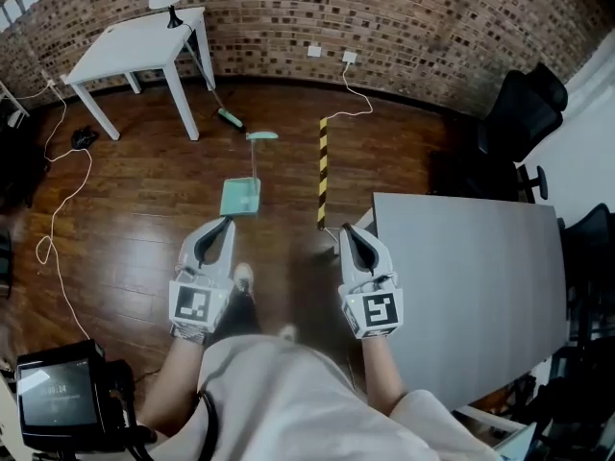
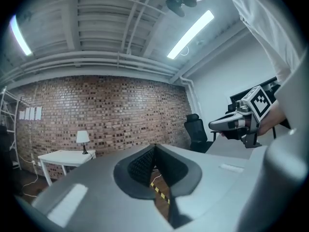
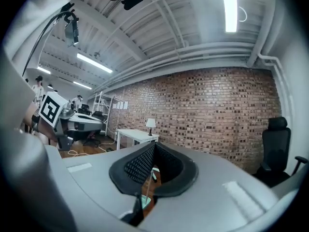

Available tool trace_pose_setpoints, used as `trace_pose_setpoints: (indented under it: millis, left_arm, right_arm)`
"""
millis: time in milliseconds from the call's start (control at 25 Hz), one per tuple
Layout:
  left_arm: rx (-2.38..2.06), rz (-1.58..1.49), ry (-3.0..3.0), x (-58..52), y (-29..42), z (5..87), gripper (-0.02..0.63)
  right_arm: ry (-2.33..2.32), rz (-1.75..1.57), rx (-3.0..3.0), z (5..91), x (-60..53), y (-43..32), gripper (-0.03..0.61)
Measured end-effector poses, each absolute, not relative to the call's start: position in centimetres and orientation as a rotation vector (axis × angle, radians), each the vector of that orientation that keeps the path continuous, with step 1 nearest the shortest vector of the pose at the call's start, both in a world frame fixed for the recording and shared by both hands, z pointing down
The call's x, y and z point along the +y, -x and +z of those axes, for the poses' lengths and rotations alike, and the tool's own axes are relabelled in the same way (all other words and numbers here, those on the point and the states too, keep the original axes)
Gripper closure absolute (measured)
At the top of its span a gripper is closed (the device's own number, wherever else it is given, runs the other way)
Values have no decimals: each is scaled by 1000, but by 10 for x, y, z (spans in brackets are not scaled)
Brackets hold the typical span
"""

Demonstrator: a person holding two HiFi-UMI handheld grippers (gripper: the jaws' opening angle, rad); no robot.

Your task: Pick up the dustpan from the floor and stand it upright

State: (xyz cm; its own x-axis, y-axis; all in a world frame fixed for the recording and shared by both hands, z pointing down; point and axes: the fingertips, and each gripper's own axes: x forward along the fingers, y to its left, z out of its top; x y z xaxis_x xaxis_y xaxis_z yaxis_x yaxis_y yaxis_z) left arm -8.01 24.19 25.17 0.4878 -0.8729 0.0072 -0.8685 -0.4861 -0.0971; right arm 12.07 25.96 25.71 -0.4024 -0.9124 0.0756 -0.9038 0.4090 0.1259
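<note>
The wooden floor (image 1: pixel 144 209) carries the teal dustpan (image 1: pixel 240 198), lying flat with its handle pointing far, left of the grey surface (image 1: pixel 461 277) and just beyond the left tool (image 1: pixel 228 223). That tool and the right tool (image 1: pixel 347 230) are both pressed together and empty. Reaching in unspread would likely shove the pan away. Only the head view shows the whole pan. The right gripper view glimpses a sliver of it, and the left gripper view shows only striped tape (image 2: pixel 159 191).

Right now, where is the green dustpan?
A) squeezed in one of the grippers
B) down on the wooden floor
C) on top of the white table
B: the teal dustpan rests on the brown wooden floor, just left of the yellow-and-black striped strip.
</note>
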Motion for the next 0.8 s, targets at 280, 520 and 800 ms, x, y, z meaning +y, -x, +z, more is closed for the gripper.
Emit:
trace_pose_setpoints:
  millis: [280,520,800]
  left_arm:
    - [1488,-94,2636,286,88,240,612]
    - [1453,-92,2668,306,96,236,612]
    - [1442,-58,2678,306,112,236,612]
  right_arm:
    - [-1776,-48,-2567,228,307,-121,565]
    - [-1785,-62,-2545,225,333,-104,566]
    - [-1811,-43,-2519,229,336,-89,566]
